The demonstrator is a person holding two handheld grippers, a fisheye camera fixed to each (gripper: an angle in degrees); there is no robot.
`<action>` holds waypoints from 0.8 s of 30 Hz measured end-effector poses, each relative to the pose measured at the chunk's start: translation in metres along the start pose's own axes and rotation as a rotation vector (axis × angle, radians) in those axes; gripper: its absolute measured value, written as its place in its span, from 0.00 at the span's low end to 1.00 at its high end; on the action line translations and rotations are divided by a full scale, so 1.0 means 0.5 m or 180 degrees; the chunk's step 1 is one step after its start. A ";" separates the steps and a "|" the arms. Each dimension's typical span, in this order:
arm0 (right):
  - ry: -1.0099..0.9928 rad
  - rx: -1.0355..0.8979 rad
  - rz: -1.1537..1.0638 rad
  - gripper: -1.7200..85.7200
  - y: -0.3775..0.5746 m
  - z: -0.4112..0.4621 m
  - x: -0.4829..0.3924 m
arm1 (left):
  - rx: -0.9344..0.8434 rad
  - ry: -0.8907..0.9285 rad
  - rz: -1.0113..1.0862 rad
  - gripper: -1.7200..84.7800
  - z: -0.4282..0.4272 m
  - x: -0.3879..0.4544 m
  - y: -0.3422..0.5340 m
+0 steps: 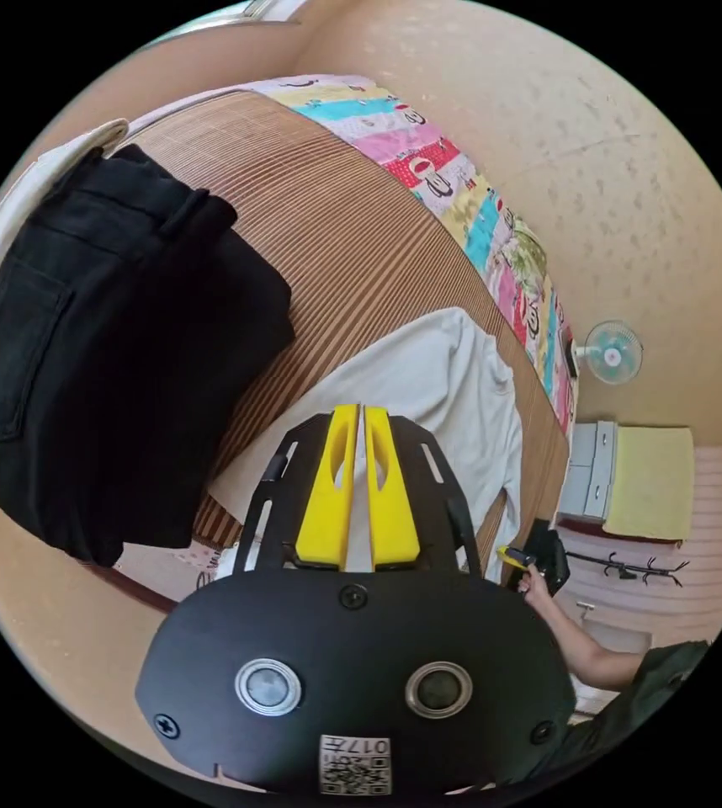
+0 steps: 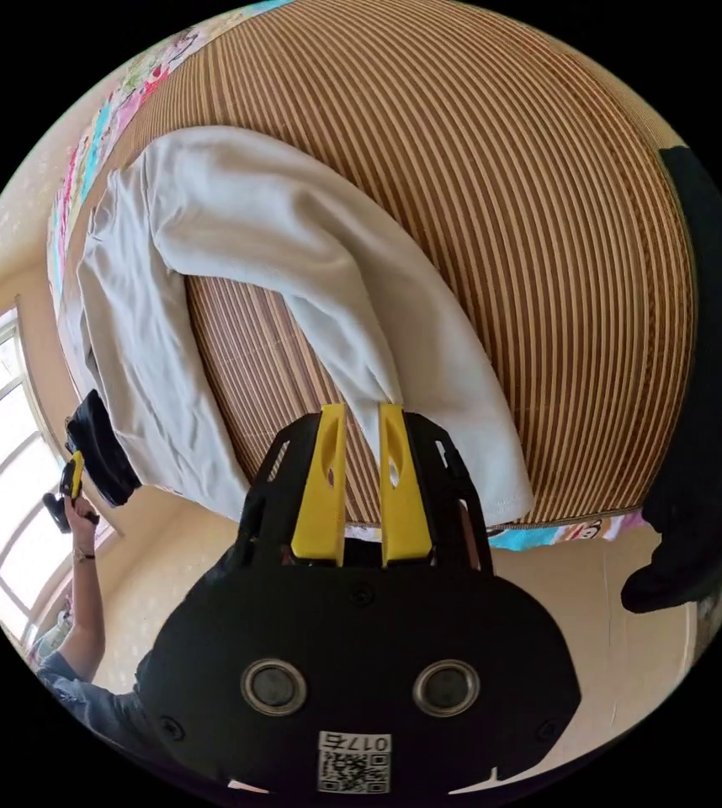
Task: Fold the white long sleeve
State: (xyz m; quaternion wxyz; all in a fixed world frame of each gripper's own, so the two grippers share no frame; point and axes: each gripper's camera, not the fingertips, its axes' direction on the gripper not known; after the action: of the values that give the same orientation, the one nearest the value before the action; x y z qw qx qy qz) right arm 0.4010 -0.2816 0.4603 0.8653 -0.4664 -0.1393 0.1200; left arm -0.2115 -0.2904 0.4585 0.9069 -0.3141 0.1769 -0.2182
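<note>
Shirt (image 2: 235,219) is pinched at mid-frame by both claws (image 1: 359,412) (image 2: 362,410); a thin bite, so slippage under pull is risked.

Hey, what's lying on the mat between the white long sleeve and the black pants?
Nothing: in the left gripper view, only bare striped mat separates the white long sleeve from the black pants. The right gripper view shows the same bare stretch.
</note>
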 end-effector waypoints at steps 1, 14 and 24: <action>0.0176 -0.0304 -0.0348 0.06 -0.026 0.010 -0.013 | -0.0083 -0.0046 0.0111 0.04 0.009 0.002 0.006; 0.0124 0.0878 -0.0699 0.03 0.000 -0.239 -0.016 | -0.1835 -0.0527 0.1340 0.07 0.313 -0.017 0.184; 0.0966 -0.0772 -0.1998 0.03 0.189 0.299 -0.365 | -0.2601 -0.0230 0.1464 0.06 0.380 0.004 0.355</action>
State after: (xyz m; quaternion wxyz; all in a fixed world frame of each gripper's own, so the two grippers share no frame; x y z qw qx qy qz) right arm 0.1709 -0.1767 0.4361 0.8092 -0.5126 -0.1589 -0.2391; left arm -0.0723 -0.0724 0.4841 0.7393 -0.6054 0.2817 0.0869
